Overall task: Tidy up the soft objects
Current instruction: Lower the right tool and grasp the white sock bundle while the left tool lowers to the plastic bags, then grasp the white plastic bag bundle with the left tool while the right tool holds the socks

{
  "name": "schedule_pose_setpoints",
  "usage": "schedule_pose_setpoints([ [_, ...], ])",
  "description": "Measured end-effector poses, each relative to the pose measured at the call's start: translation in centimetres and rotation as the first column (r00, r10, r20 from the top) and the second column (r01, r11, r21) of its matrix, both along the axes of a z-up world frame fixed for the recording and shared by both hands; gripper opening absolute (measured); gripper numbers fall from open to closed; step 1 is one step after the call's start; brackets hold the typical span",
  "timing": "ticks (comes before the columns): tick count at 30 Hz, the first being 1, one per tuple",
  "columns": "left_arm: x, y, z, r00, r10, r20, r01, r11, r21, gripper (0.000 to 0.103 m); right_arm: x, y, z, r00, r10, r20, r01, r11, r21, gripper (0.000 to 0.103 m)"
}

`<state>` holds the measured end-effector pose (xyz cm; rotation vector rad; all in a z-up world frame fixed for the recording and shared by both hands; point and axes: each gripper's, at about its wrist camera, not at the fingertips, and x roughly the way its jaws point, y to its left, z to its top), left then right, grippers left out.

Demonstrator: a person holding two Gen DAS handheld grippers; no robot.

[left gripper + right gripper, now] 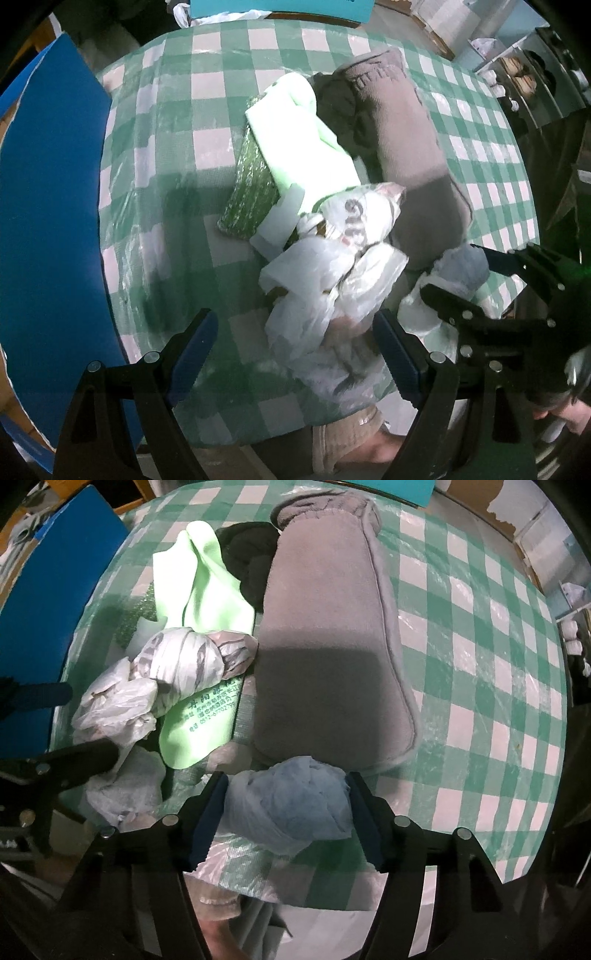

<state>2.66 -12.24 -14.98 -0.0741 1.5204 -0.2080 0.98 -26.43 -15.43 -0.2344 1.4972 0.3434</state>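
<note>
A heap of soft things lies on the green checked tablecloth (177, 122) (480, 664). It holds a long grey plush cushion (406, 155) (325, 646), a light green cloth (295, 140) (207, 590), a dark cloth (251, 557), a green textured pad (251, 184) and crumpled white plastic bags (332, 266) (177, 661). My left gripper (295, 325) (70, 723) points down, open, straddling the near end of the white bags. My right gripper (286, 790) (461, 277) points down near the table's front edge. A light blue crumpled wad (291, 805) (465, 262) fills its gap, and both pads touch it.
A blue board (48, 221) (44, 590) stands along the table's left side. Boxes and shelves (524, 74) crowd the far right. A person's leg (351, 435) shows below the table's front edge. Bare checked cloth lies right of the cushion.
</note>
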Motion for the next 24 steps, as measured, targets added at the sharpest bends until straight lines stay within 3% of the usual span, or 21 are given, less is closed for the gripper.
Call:
schedule_pose_setpoints([
  [10, 1.0, -1.2, -1.4, 1.0, 0.002, 0.006, -0.002, 1.0, 0.021, 0.087, 1.8, -2.6, 3.6, 0.994, -0.081, 0.067, 0.079, 0.996, 0.04, 0.064],
  [18, 1.5, -3.0, -2.5, 0.998, -0.06, 0.029, 0.059, 0.996, 0.061, 0.086, 3.8, -3.9, 5.2, 0.982, -0.154, 0.111, 0.146, 0.987, 0.071, 0.064],
  [19, 1.5, -3.2, -2.6, 0.997, -0.064, 0.032, 0.062, 0.996, 0.062, 0.083, 3.9, -4.1, 5.5, 0.98, -0.161, 0.115, 0.153, 0.985, 0.077, 0.064],
  [21, 1.6, -3.3, -3.0, 0.998, -0.064, 0.028, 0.062, 0.996, 0.066, 0.064, 2.9, -4.1, 4.6, 0.978, -0.17, 0.122, 0.16, 0.983, 0.086, 0.064],
  [24, 1.8, -3.3, -3.1, 0.996, -0.081, 0.042, 0.077, 0.994, 0.075, 0.051, 3.0, -4.0, 5.1, 0.976, -0.175, 0.13, 0.164, 0.982, 0.092, 0.064],
])
